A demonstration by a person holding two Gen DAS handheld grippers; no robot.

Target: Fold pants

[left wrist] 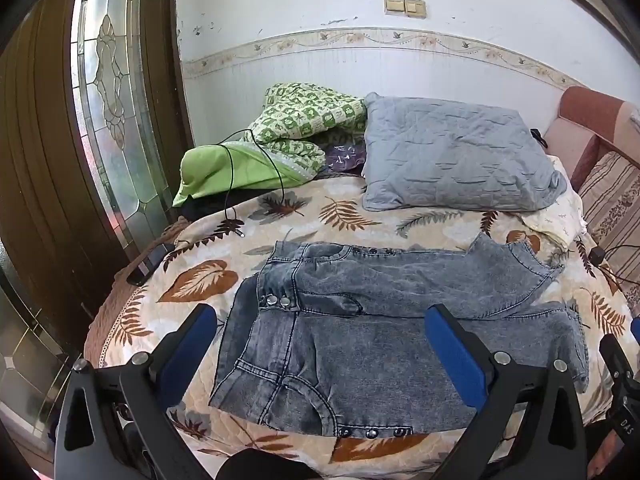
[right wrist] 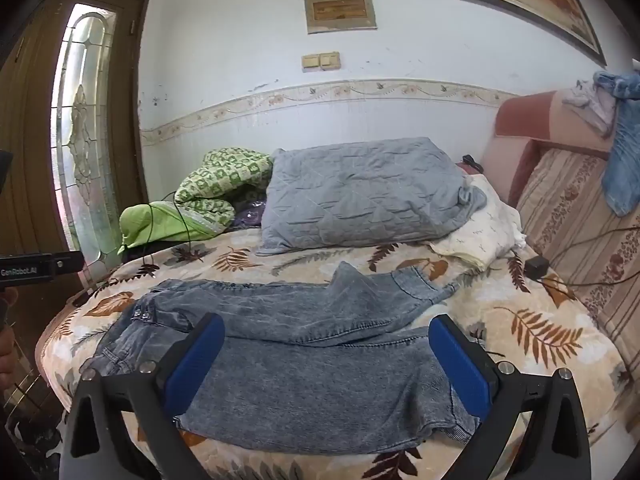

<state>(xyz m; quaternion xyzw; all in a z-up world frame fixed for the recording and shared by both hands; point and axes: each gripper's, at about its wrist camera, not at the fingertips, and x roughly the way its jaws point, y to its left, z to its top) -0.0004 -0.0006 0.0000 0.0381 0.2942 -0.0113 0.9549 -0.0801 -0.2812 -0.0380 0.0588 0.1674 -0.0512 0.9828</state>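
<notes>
Grey acid-wash denim pants [left wrist: 380, 320] lie flat on the leaf-print bedspread [left wrist: 200, 280], waist to the left, legs to the right, the far leg's end kinked upward. My left gripper [left wrist: 320, 344] is open and empty above the waist end. My right gripper [right wrist: 326, 356] is open and empty above the near leg of the pants [right wrist: 320, 360]. The right gripper's edge shows at the far right of the left wrist view [left wrist: 624, 380].
A grey pillow [left wrist: 452, 156], a green quilt [left wrist: 280, 140] and a black cable [left wrist: 240, 176] lie at the bed's far side. A phone [left wrist: 150, 264] sits at the left edge. A door with glass [left wrist: 108, 92] stands left, a striped headboard [right wrist: 580, 240] right.
</notes>
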